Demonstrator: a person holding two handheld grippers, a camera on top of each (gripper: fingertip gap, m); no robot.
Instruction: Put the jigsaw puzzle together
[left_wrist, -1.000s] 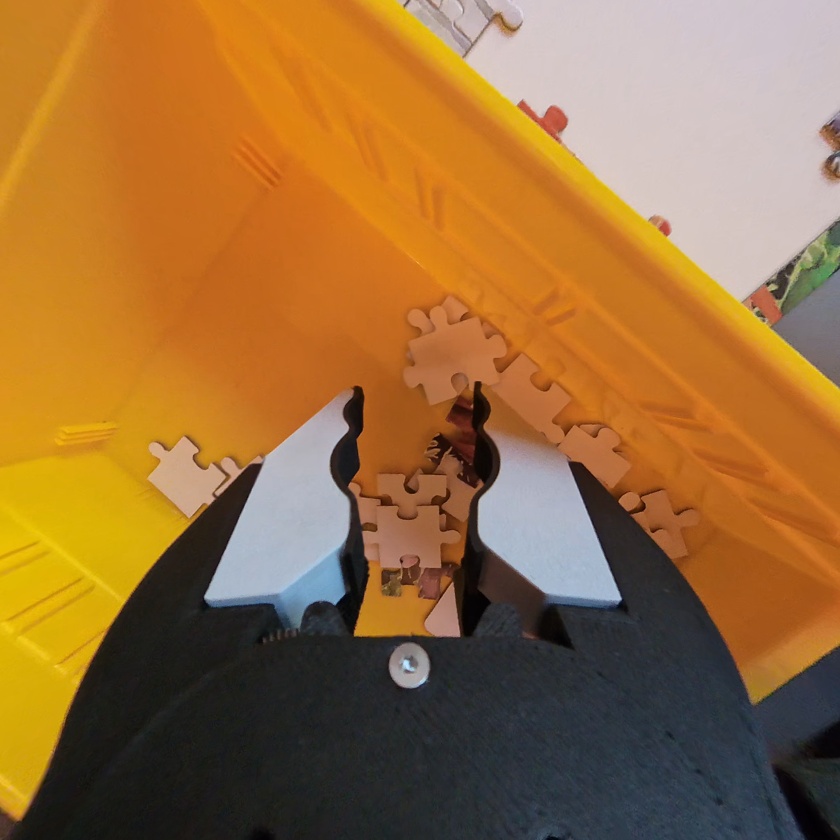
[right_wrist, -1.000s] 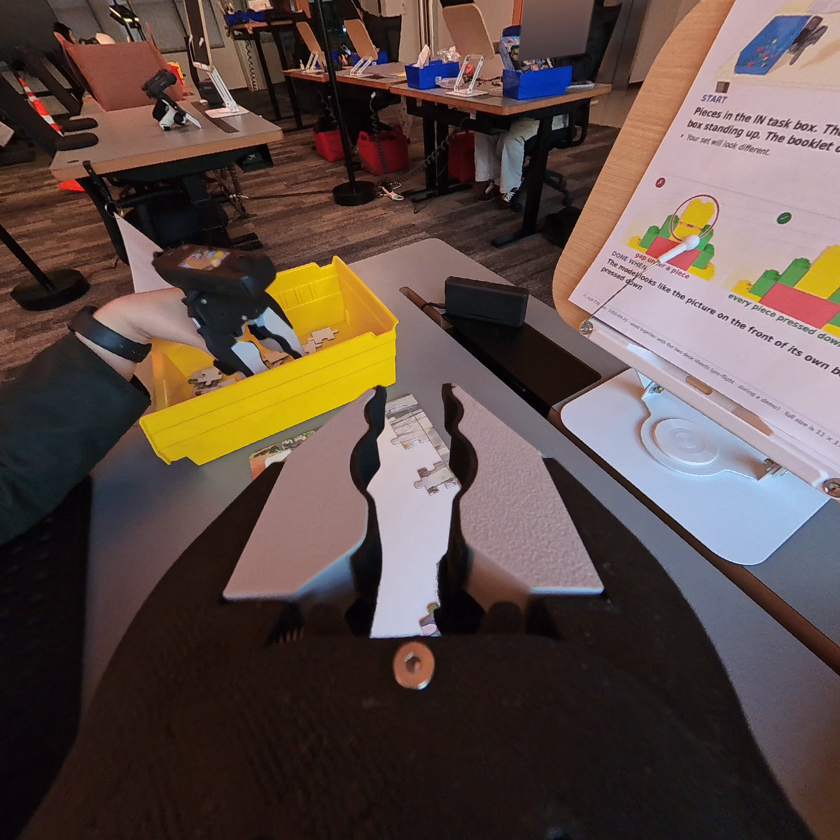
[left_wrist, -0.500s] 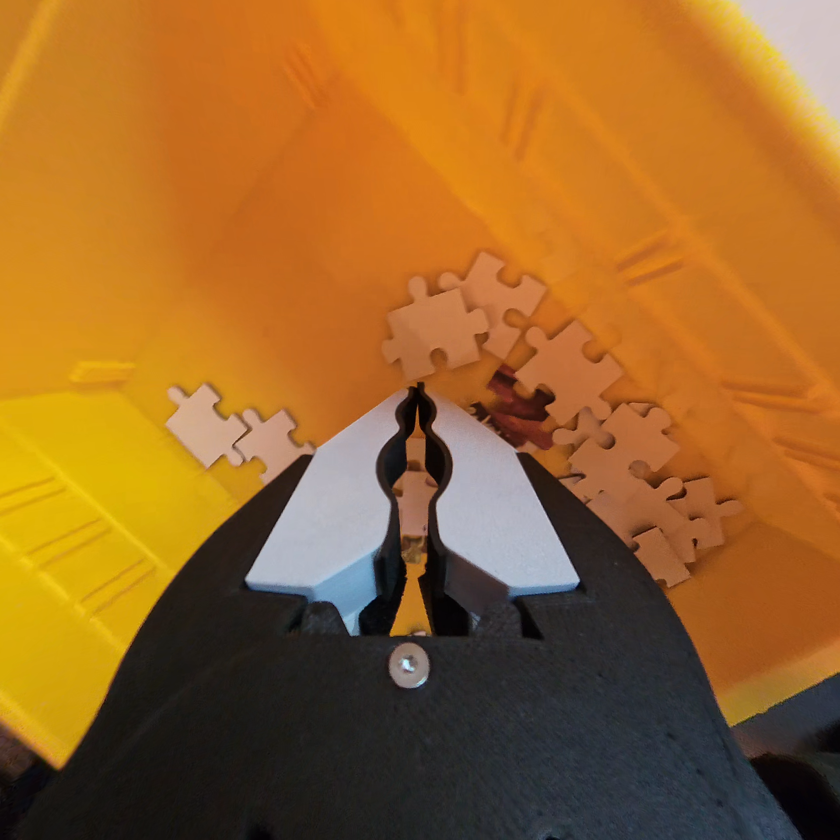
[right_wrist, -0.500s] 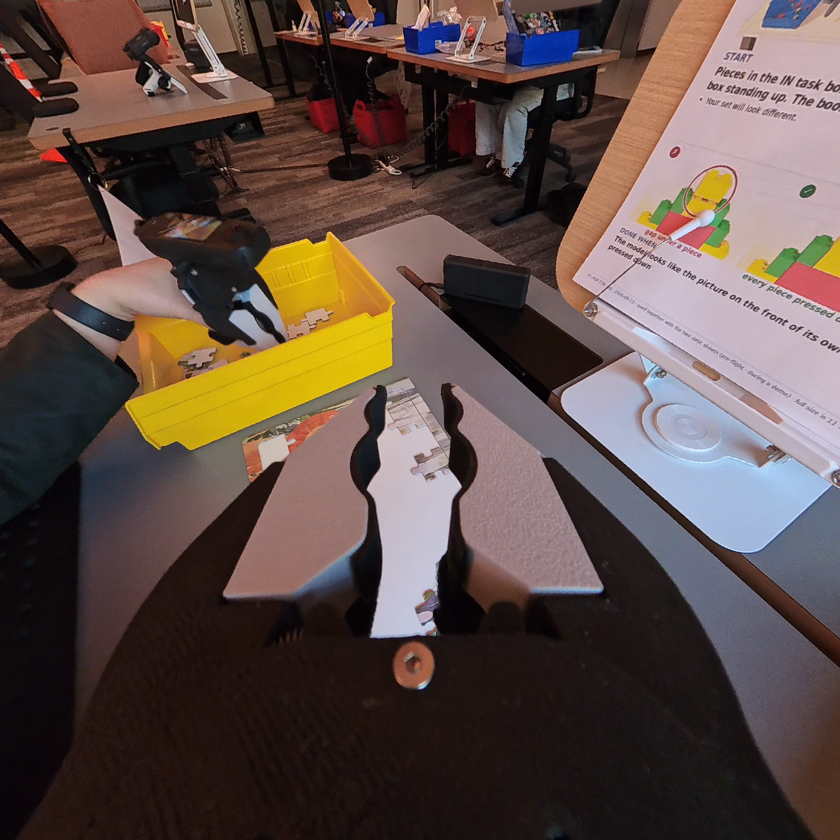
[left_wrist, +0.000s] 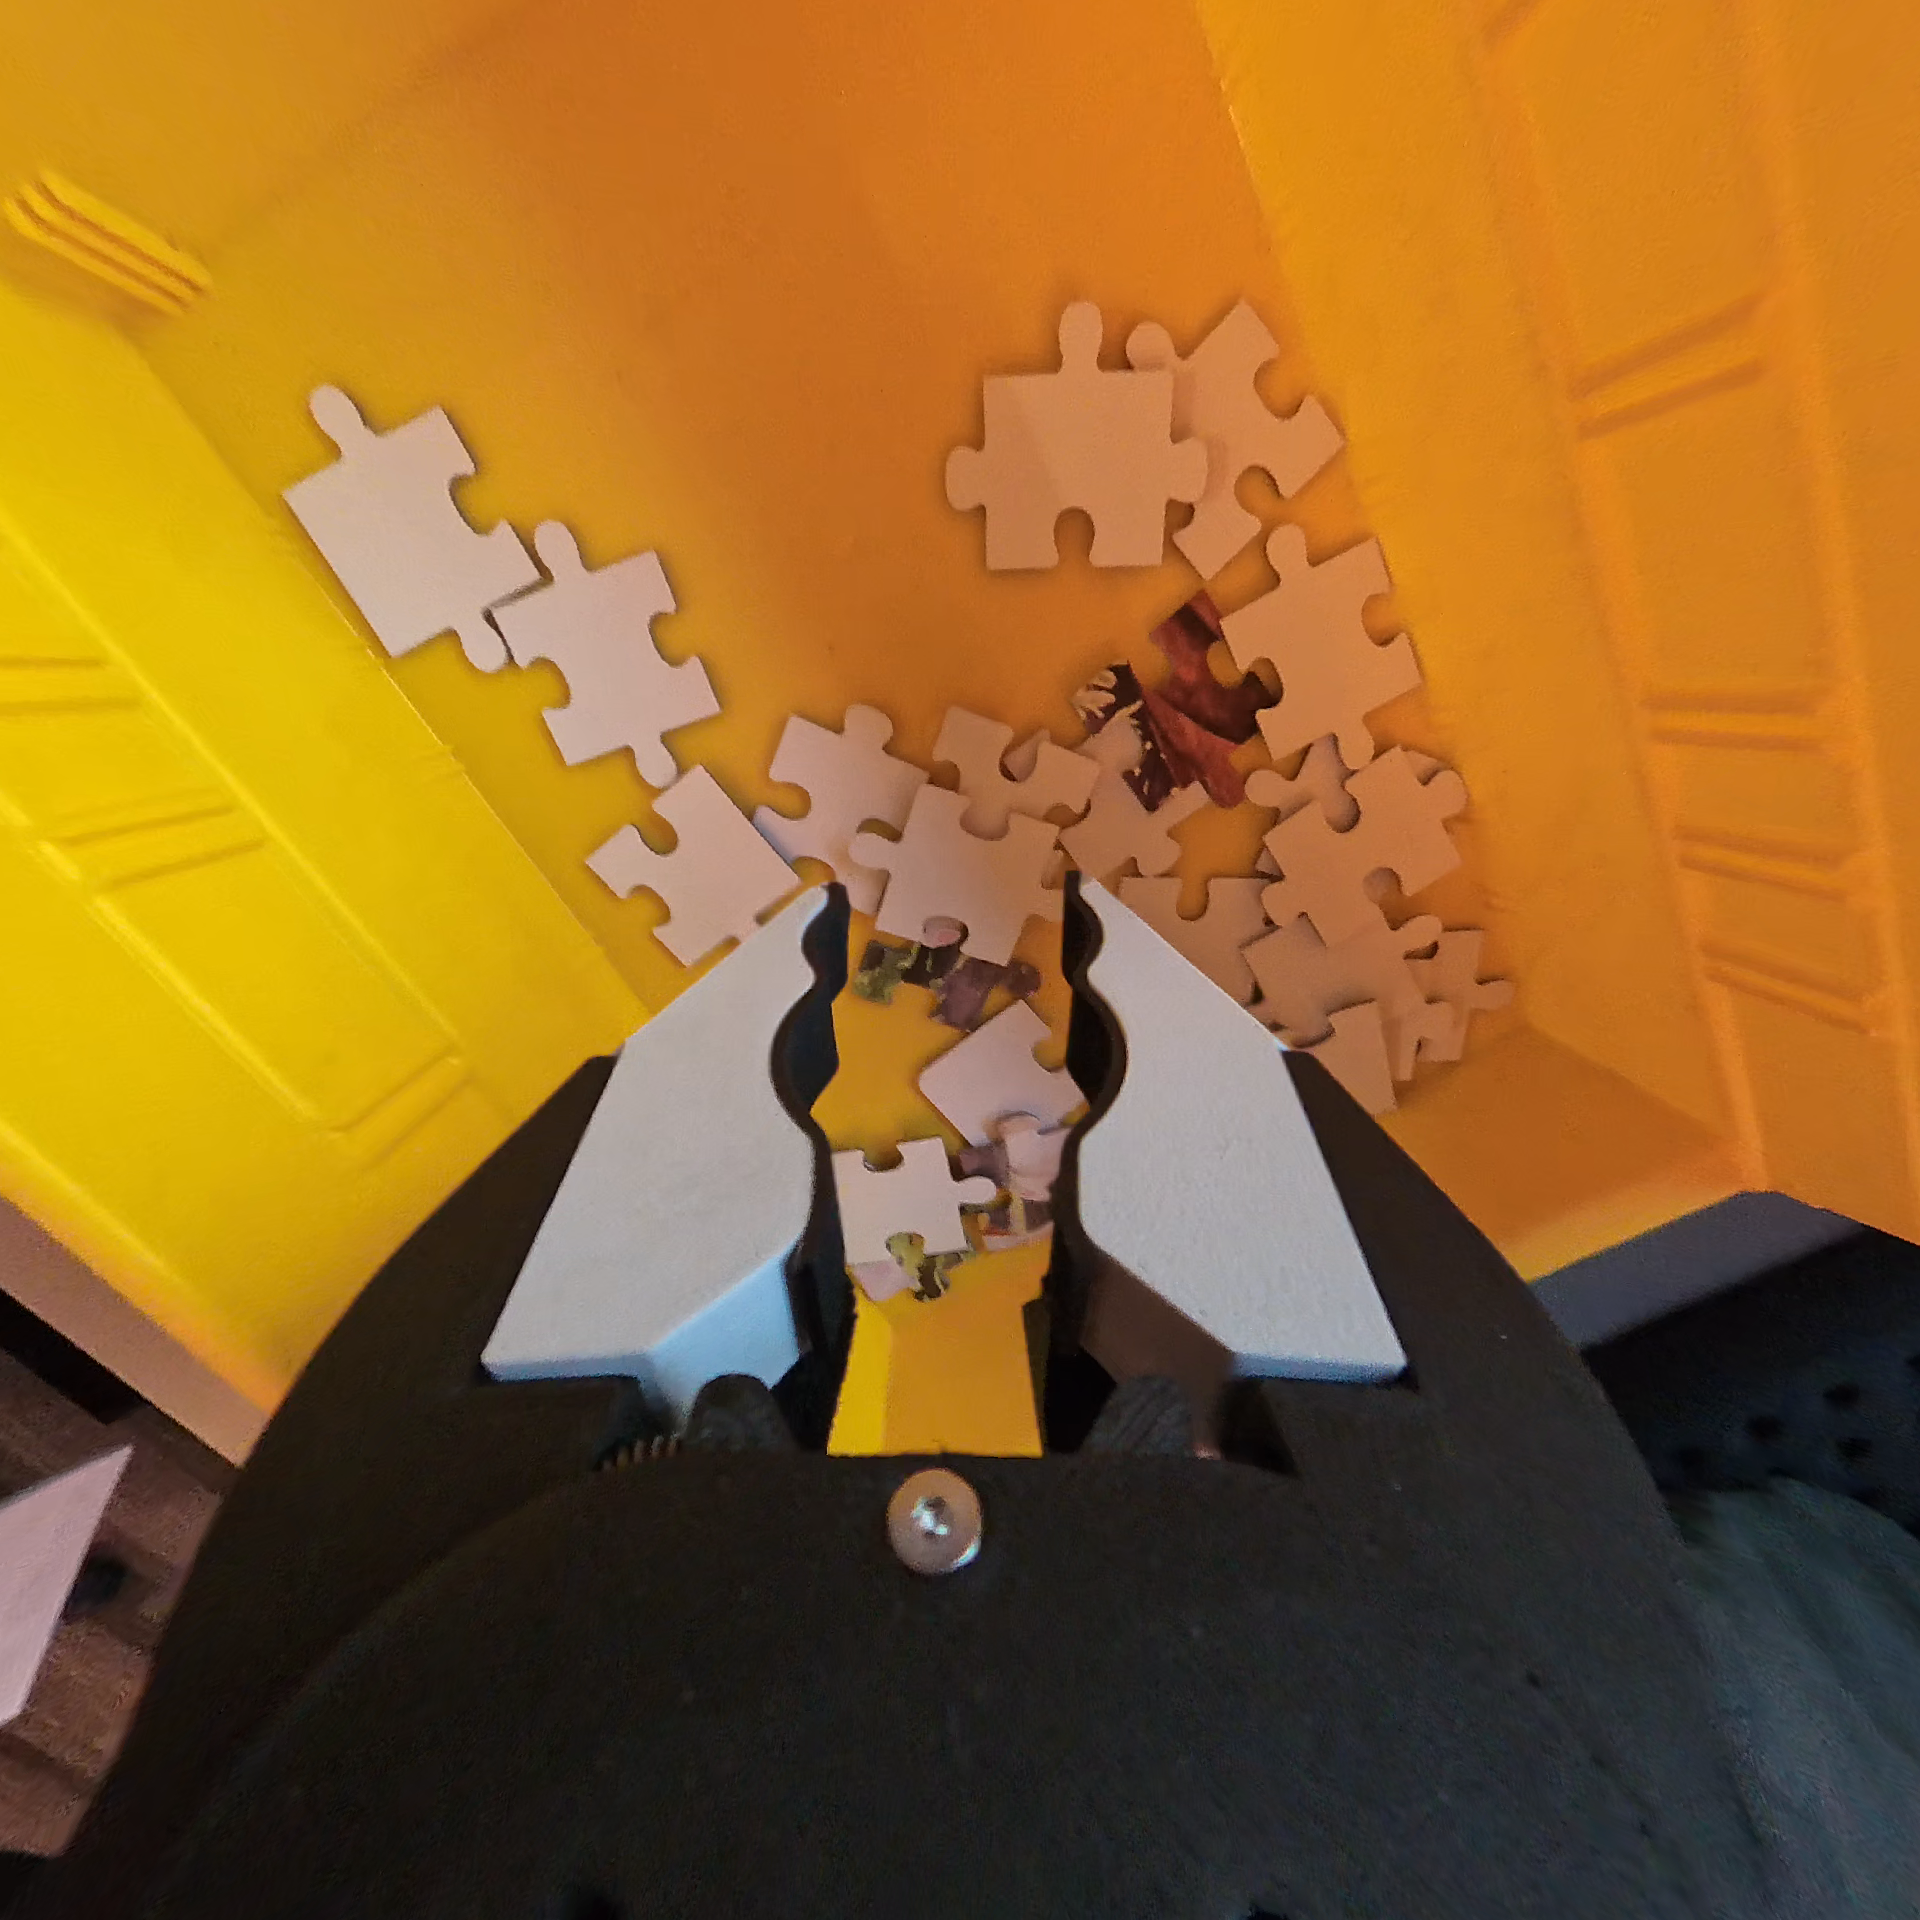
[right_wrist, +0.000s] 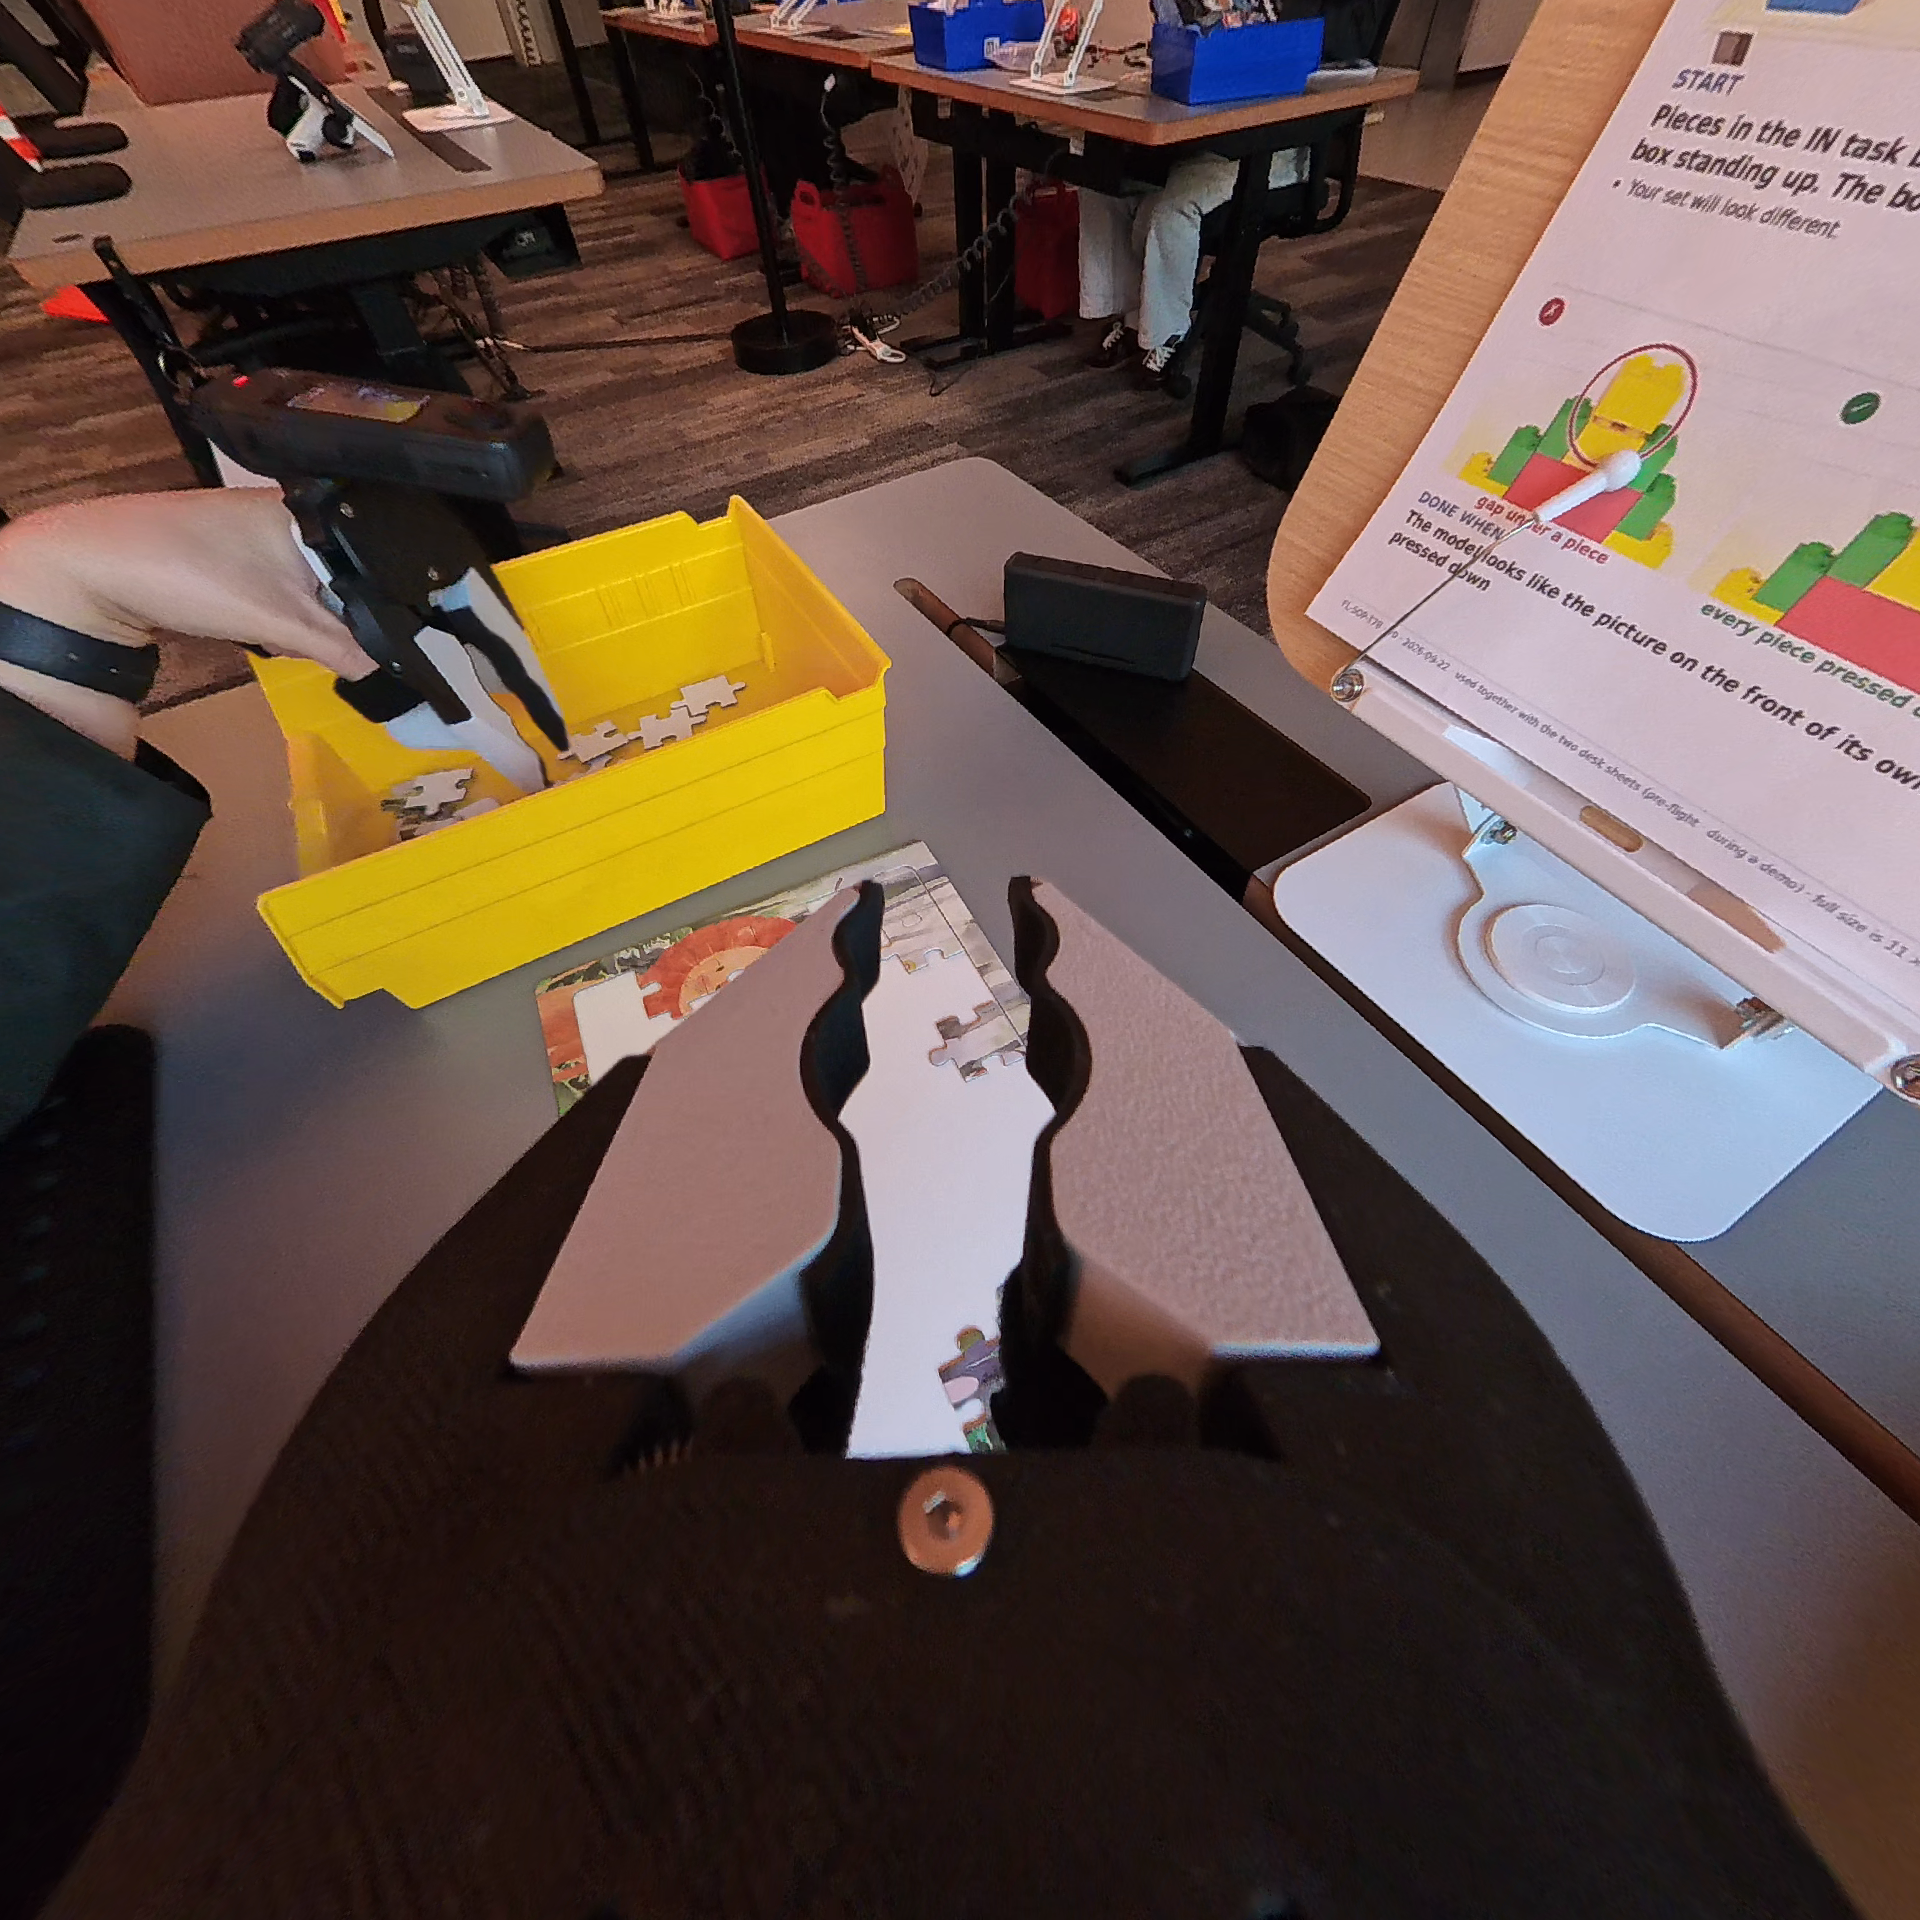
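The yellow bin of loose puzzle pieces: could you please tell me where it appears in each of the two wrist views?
Left wrist view: the yellow bin fills most of the picture, seen from inside, behind the left gripper.
Right wrist view: it sits upper left on the grey table, beyond the puzzle board.
Shared landmark: the white-backed loose pieces on its floor.

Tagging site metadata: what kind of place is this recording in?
Looks like an open office or lab set up for data collection: rows of desks on carpet, another handheld gripper parked on a neighbouring desk, and an instruction sheet on a stand beside the yellow bin.
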